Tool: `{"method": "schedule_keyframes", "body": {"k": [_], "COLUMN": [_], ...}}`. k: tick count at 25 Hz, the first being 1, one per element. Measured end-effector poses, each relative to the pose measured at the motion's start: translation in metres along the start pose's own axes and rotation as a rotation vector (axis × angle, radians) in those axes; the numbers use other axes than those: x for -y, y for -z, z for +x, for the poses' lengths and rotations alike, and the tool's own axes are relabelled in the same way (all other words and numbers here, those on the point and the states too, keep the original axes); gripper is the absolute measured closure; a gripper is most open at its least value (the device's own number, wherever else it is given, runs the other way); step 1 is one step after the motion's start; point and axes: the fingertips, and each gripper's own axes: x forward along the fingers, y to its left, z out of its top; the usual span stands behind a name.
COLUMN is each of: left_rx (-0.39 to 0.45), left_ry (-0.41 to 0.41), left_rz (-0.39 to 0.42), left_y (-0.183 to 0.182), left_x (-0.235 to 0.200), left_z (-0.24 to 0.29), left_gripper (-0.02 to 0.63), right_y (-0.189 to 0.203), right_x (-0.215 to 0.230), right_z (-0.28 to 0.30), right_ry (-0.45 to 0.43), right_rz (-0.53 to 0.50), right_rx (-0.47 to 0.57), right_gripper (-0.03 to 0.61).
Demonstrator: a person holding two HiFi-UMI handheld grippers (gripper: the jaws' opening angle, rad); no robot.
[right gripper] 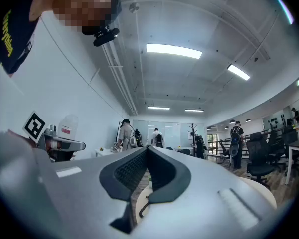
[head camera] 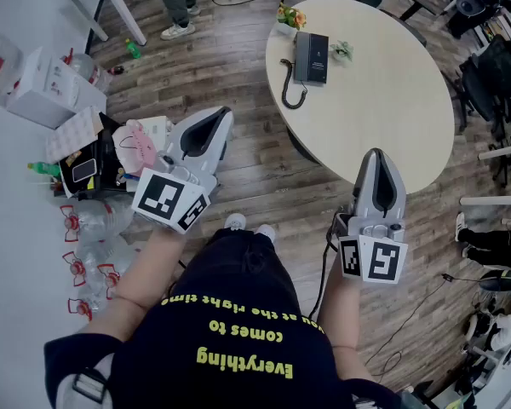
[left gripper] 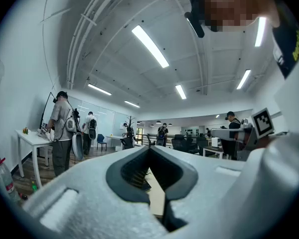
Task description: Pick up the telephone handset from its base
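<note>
Your dark T-shirt with yellow lettering (head camera: 238,348) fills the bottom of the head view. Ahead of it you're holding both grey grippers out over the wood-plank floor (head camera: 238,83), left gripper (head camera: 222,115) and right gripper (head camera: 376,153). Well beyond them, the black telephone handset (head camera: 301,58) lies on its black base (head camera: 317,60) on the round beige table (head camera: 383,83), with the coiled black cord (head camera: 287,88) looping beside it.

Left gripper view: fingers pressed together, nothing between them.

Right gripper view: same again, closed and empty, with table and cord showing beneath the tips.
</note>
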Motion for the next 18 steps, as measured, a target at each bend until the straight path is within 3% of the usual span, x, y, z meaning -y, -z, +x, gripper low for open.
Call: {"method": "schedule_keyframes", "body": {"k": [14, 18], "left_rx": [-0.008, 0.001], "left_ry": [-0.029, -0.057], "left_rz": [0.011, 0.008], "left_y": [-0.003, -0.004], "left_x": [0.04, 0.051], "left_z": [-0.006, -0.002], "left_gripper": [0.609, 0.589], "right_y": [0.002, 0.006], "right_x": [0.02, 0.03], "right_z": [-0.04, -0.047], "right_ry": [-0.041, -0.068], "right_rz": [0.045, 0.049], "right_rx": [-0.03, -0.05], "right_gripper": [0.566, 0.492]}}
